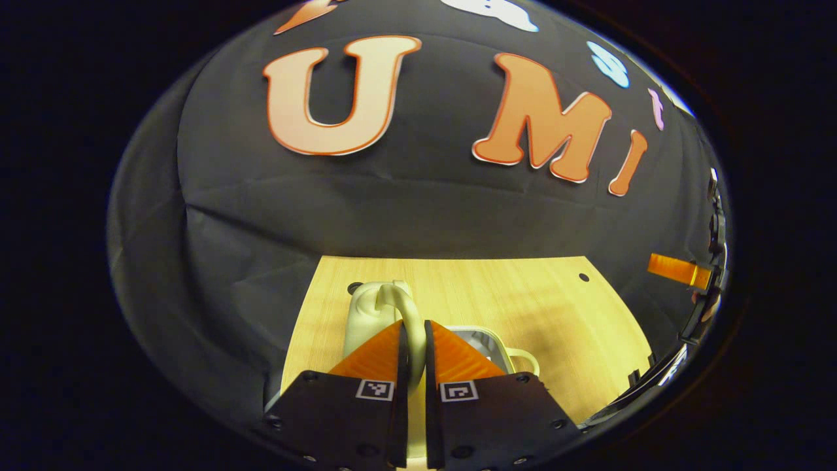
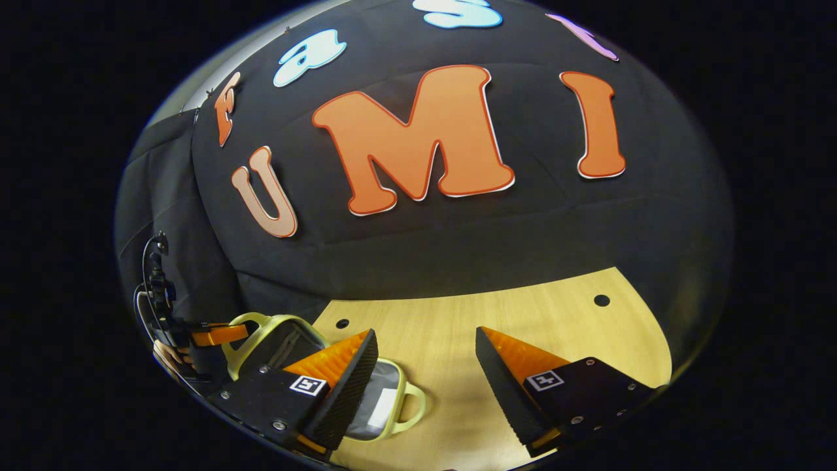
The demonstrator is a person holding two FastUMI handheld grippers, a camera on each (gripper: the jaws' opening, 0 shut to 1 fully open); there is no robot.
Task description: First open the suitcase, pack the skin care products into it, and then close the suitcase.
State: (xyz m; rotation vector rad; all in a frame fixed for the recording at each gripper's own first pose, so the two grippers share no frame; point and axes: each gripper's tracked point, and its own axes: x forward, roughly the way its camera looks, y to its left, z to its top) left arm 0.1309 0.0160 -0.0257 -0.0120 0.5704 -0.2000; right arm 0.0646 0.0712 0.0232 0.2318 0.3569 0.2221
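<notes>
while the wooden table (image 2: pixel 458 340) carries everything, the suitcase (image 2: pixel 382 402) is the landmark, a small pale case lying open near the table's left side as the right gripper view has it, lined interior showing. its raised lid (image 1: pixel 366 314) stands at the far side of the case, and the lid's handle (image 1: pixel 405 314) loops up from it. a second handle (image 1: pixel 526 360) sticks out from the tray half lying flat.

left gripper (image 1: pixel 413 337) now: jaws drawn together, clamped on that lid handle, the loop pinched between them. in the right gripper view the same tool shows beyond the suitcase's far-left corner, with a hand (image 2: pixel 173 356) behind it.

right gripper (image 2: pixel 425 353) hangs just over the case's near edge, jaws wide apart, nothing between them, bare table beside the case underneath.

skin care products? can't spot any from here, so whether packing is done i can't tell.

judgement call: the lid is being swung on its hinge. to do it well, keep the pinch firm on the loop, follow the hinge's arc rather than dragging, and let the free gripper steady the tray half if the light case starts sliding.
</notes>
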